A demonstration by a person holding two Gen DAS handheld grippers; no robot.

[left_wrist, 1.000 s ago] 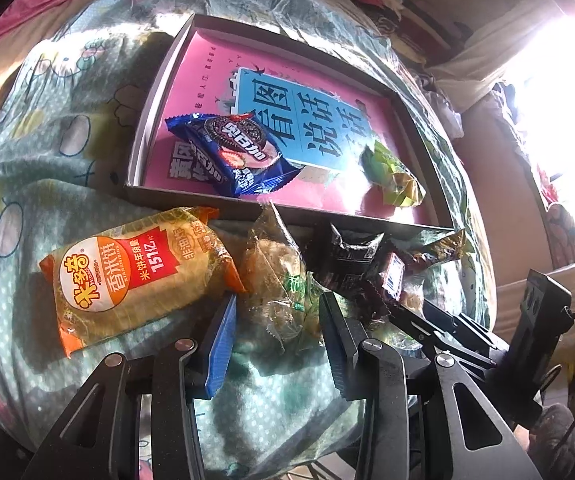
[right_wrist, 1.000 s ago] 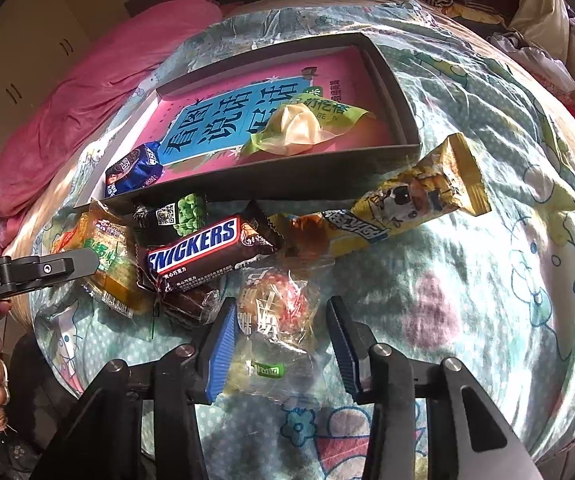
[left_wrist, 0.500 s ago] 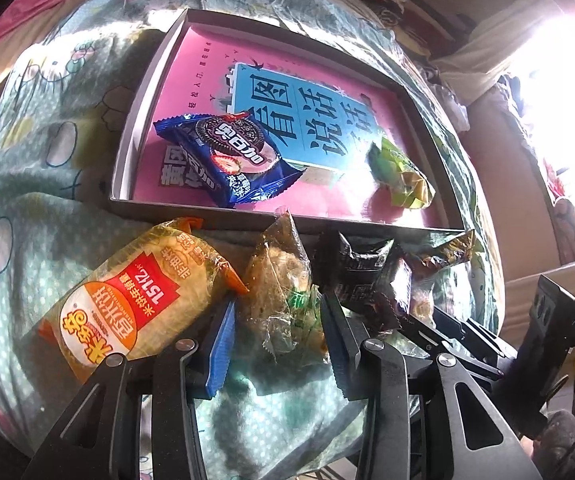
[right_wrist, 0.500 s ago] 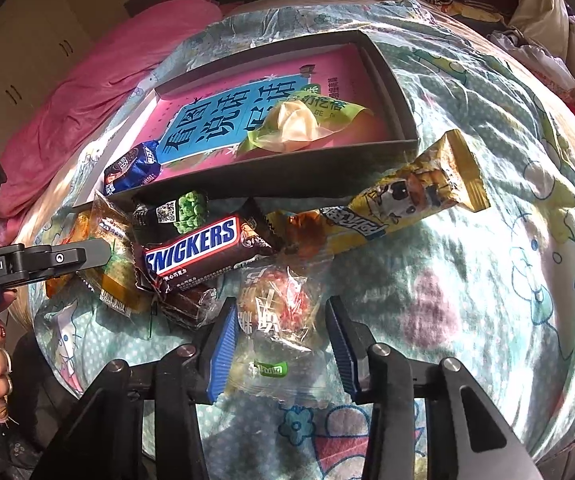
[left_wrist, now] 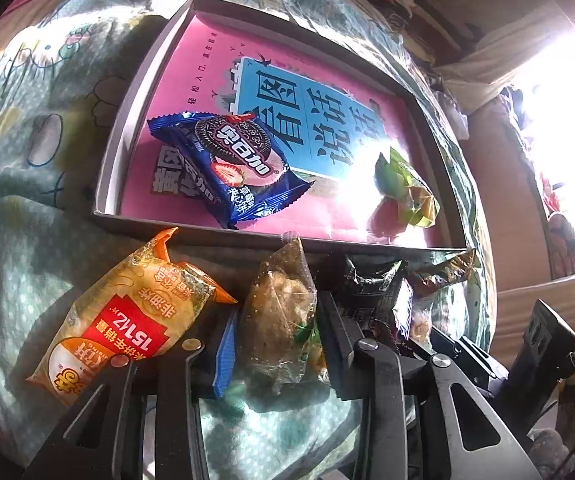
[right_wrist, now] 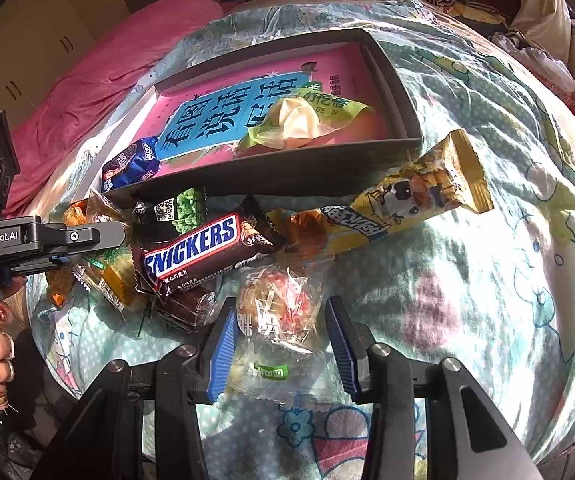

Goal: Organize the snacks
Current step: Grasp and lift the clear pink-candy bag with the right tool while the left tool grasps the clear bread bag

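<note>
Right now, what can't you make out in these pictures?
- Left wrist view: window blown out by glare.
- Right wrist view: Oreo pack half hidden behind the tray wall.
- Right wrist view: brown snack mostly buried under the Snickers.

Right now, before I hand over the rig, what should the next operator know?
Left gripper: jaws just closing around the clear pastry packet; grip unconfirmed.
Right gripper: open, straddling the clear candy packet.
Done: Oreo pack and green packet lie in the box.
To do: both packets, Snickers, yellow bar, orange cracker pack, all on the bedspread in front of the box.
</note>
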